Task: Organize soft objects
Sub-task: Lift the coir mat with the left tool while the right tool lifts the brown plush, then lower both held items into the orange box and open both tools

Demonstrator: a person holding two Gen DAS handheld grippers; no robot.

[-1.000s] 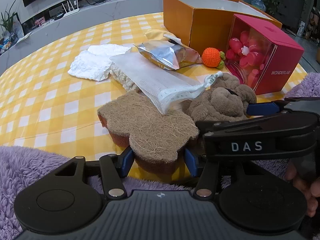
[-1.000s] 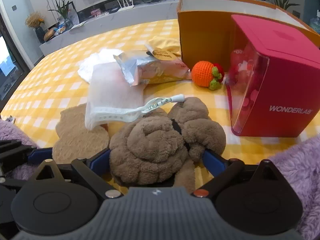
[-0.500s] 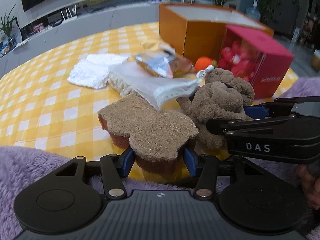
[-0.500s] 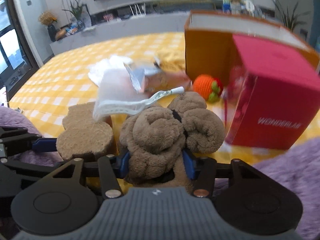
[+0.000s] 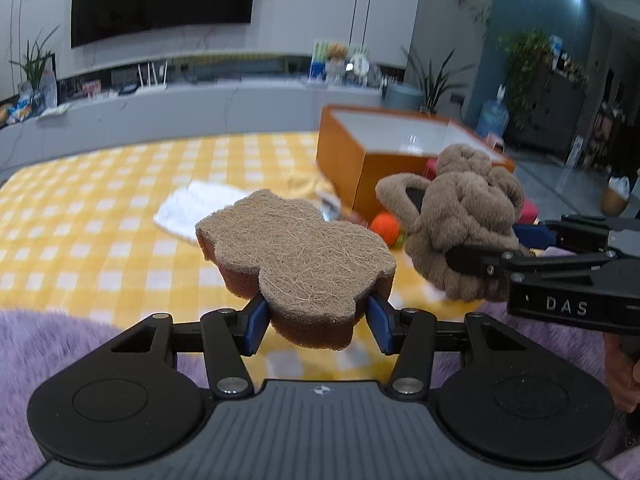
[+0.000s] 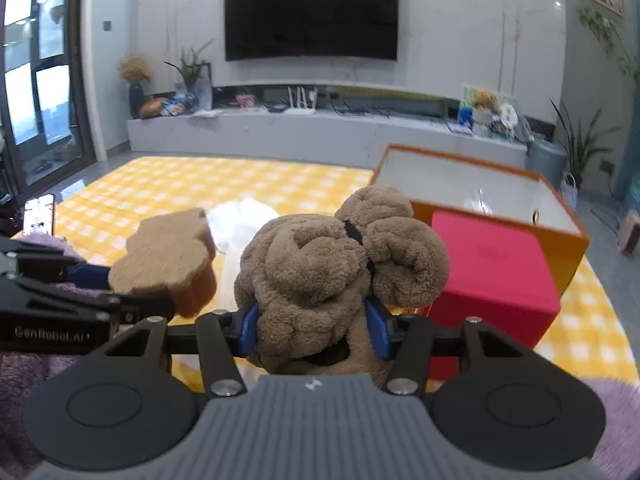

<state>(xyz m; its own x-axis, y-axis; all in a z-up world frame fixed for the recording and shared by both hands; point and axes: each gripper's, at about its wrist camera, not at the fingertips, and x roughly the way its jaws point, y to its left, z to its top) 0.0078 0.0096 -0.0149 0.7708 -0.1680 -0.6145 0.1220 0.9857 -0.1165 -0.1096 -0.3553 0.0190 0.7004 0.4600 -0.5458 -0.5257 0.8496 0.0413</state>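
My left gripper (image 5: 318,322) is shut on a brown bear-shaped sponge (image 5: 296,256) and holds it in the air above the yellow checked table (image 5: 100,220). My right gripper (image 6: 312,328) is shut on a brown plush toy (image 6: 336,276), also lifted. In the left wrist view the plush toy (image 5: 460,220) hangs to the right of the sponge. In the right wrist view the sponge (image 6: 168,256) is to the left of the plush toy. An open orange box (image 6: 480,196) stands behind, with a white inside.
A red box (image 6: 492,276) stands in front of the orange box. An orange crochet ball (image 5: 385,228) and a white cloth (image 5: 196,208) lie on the table. Purple fluffy fabric (image 5: 60,344) covers the near edge.
Both grippers have lifted their objects off the table and tilted upward. The right gripper closed on the plush toy during the last second.
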